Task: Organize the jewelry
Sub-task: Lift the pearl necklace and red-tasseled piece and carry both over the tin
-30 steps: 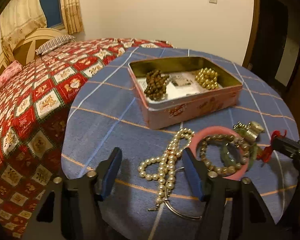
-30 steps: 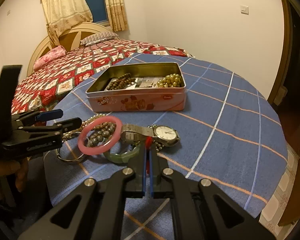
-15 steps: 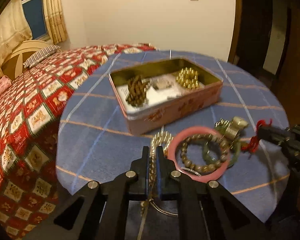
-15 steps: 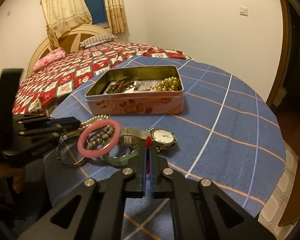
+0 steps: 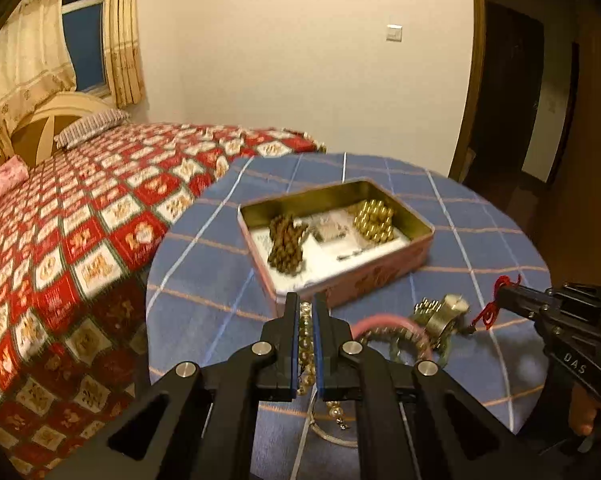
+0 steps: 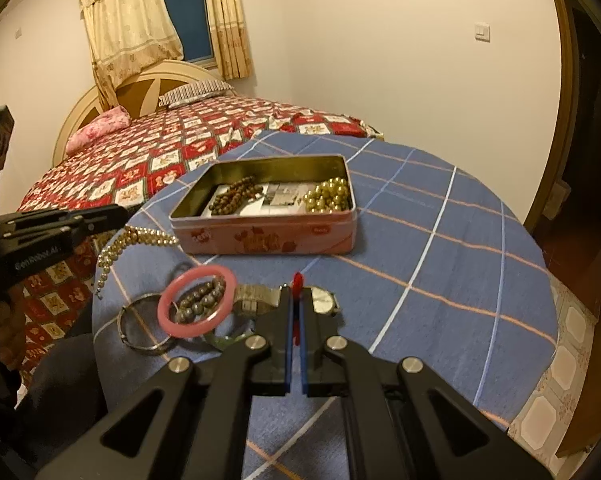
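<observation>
The left gripper [image 5: 305, 312] fingers are clamped on the pearl necklace [image 6: 134, 240], the right gripper [image 6: 297, 294] on a red cord [image 6: 297, 280]; trailing pearls could be snagged on the silver bangle [image 6: 140, 332].

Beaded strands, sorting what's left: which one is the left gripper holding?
The pearl strand, pinched in the left gripper; the brown beads and gold beads lie in the tin.
</observation>
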A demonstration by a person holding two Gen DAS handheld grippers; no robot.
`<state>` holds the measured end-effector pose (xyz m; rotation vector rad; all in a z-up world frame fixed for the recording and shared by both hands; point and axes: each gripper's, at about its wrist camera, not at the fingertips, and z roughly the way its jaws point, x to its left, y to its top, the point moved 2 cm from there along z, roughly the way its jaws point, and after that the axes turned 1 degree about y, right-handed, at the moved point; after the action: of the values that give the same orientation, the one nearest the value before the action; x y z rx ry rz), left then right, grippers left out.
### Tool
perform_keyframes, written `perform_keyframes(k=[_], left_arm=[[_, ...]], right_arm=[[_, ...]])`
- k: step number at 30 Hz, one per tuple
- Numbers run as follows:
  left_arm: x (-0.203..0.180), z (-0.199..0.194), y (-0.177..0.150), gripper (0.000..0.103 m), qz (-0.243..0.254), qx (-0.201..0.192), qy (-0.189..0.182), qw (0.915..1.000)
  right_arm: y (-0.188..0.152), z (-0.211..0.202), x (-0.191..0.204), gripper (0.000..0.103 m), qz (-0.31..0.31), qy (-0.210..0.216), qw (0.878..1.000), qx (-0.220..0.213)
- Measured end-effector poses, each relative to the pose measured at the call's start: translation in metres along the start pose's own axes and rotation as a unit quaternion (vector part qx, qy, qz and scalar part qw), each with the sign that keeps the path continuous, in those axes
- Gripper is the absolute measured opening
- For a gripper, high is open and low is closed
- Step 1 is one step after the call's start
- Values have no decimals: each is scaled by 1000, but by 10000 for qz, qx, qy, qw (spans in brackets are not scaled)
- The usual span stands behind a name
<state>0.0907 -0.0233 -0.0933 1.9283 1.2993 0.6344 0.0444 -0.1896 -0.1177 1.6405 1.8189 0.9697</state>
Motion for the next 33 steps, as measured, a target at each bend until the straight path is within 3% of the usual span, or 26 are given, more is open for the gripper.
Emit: perform_keyframes(k=[13,33], left_arm=[[-4,-9,45,5,22,-504,67,9987],[1,44,72,5,-47,-477,350,9982]], right_arm=[[41,-3,1,4,-252,-117,9989,-367],[92,32,-1,4,-610,-418,9960,-506]])
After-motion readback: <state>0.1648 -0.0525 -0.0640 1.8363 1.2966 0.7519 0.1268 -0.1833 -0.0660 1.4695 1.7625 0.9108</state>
